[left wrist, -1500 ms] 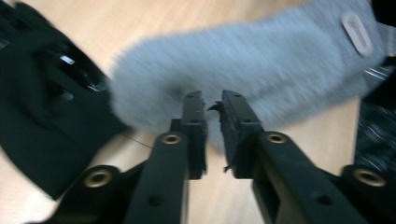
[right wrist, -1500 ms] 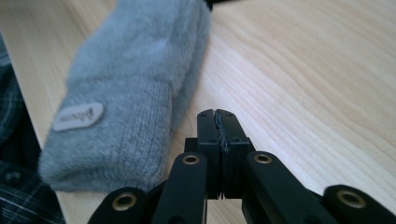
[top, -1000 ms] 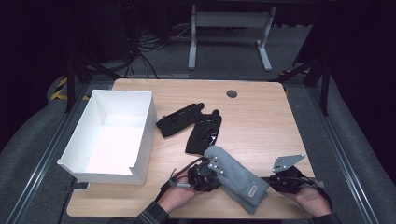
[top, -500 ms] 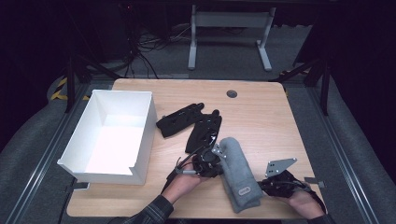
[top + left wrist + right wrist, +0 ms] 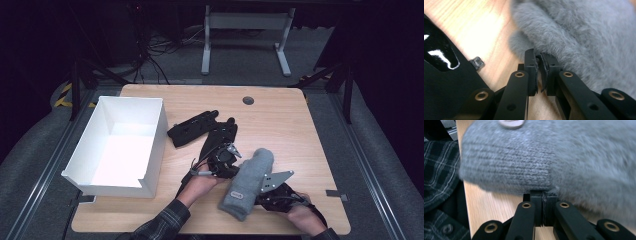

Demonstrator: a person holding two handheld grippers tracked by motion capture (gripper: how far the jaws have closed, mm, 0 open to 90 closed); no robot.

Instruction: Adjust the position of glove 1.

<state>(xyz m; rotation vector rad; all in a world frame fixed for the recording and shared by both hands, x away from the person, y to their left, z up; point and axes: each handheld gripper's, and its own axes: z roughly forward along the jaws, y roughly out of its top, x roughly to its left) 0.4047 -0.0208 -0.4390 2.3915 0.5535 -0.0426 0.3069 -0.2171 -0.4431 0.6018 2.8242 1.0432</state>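
Note:
A grey woolly mitten [image 5: 247, 180] lies near the table's front edge, held from both sides. My left gripper [image 5: 239, 167] comes in from the left, shut on the mitten's fuzzy side; in the left gripper view its jaws [image 5: 539, 53] pinch a thin fold of the grey fur [image 5: 579, 32]. My right gripper [image 5: 257, 197] is shut on the other side, low down near the cuff; in the right gripper view it [image 5: 543, 194] pinches the edge of the knit cuff [image 5: 524, 157]. Two black gloves [image 5: 192, 127] [image 5: 220, 137] lie just behind the left gripper.
An open white box [image 5: 157, 135] stands on the left part of the wooden table [image 5: 280, 125]. A round cable hole [image 5: 248, 100] sits near the far edge. A plaid sleeve [image 5: 165, 222] enters from the bottom. The table's front edge lies close below the hands.
The right gripper has moved left with the mitten's cuff end while the left has shifted right, so the mitten has swung from slanting down-right to slanting down-left. Both grips have held.

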